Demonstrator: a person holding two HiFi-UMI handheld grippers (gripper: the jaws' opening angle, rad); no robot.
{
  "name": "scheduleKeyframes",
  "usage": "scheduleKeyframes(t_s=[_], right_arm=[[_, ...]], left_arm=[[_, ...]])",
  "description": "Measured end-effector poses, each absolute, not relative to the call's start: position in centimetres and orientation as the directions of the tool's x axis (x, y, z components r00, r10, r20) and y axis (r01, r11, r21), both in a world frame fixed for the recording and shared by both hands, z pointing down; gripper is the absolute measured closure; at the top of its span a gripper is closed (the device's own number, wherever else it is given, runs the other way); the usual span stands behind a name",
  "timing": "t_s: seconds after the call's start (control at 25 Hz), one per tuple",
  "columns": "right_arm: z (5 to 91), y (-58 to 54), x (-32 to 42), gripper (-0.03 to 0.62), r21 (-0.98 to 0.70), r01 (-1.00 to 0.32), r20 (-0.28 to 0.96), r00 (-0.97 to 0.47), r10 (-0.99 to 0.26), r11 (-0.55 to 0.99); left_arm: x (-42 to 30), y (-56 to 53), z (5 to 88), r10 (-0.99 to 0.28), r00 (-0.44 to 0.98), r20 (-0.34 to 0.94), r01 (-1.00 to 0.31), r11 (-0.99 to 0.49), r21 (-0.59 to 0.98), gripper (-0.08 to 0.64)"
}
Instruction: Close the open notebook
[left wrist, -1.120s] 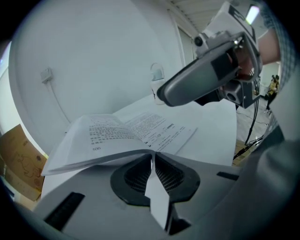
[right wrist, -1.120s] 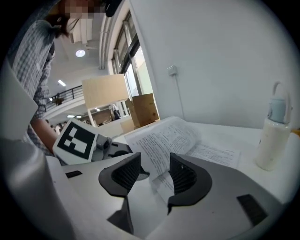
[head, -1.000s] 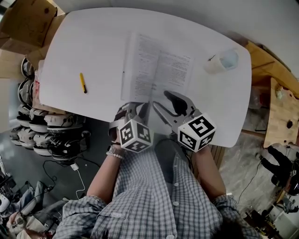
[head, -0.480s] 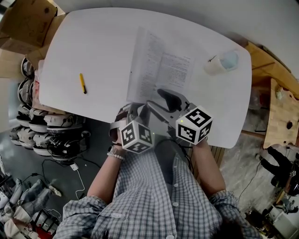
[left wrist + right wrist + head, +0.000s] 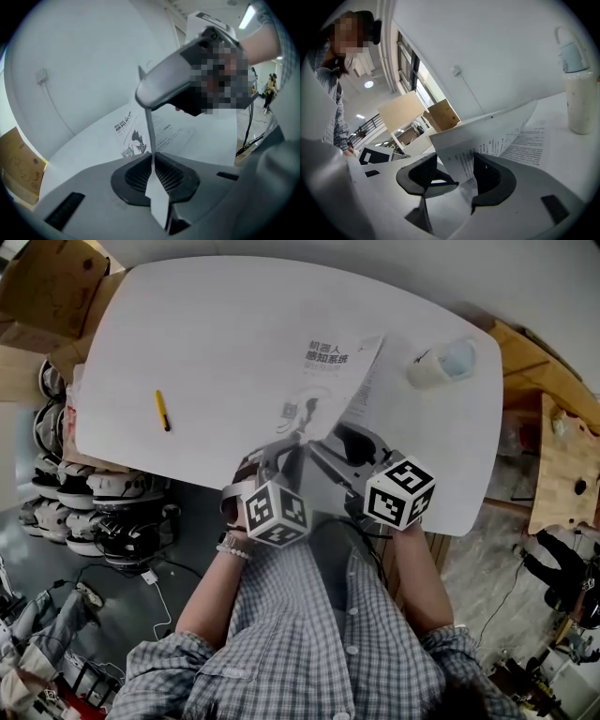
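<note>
your left gripper (image 5: 284,451) is nipped shut on the near edge of the thin, white, paper-covered notebook (image 5: 328,381). the notebook sits mid-frame on the smooth white round-cornered table (image 5: 187,324), with its printed cover raised and leaning toward the right of the head view. the spine runs from near you toward the top of the frame, so the cover has to fall rightward onto the flat text pages. your right gripper (image 5: 345,442) is the nearer one to that side. its jaws have just been opening and stand wide, with limp printed pages curling between them, not pressed. the paper looks floppy and likely to bow.
</note>
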State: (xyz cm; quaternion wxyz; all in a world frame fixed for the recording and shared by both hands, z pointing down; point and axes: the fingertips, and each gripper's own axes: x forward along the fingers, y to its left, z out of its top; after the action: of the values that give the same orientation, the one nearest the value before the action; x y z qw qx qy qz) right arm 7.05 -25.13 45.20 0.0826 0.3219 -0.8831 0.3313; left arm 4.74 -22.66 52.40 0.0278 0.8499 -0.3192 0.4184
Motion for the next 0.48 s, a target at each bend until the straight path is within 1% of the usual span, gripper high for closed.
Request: scheduleKeyframes(t_s=[0.16, 0.48], right_arm=[[46.1, -24.4, 8.8, 0.377, -0.561, -0.634, 0.373, -0.767, -0.522, 0.532], [47.4, -23.3, 10.2, 0.377, -0.609, -0.645, 0.381, -0.748, -0.544, 0.461]], left_arm=[[5.1, -22.7, 52.6, -0.509, 0.444, 0.737, -0.533, -0.811, -0.239, 0.534], [5.7, -22.5, 53.3, -0.480, 0.442, 0.758, -0.483, -0.839, -0.249, 0.532]])
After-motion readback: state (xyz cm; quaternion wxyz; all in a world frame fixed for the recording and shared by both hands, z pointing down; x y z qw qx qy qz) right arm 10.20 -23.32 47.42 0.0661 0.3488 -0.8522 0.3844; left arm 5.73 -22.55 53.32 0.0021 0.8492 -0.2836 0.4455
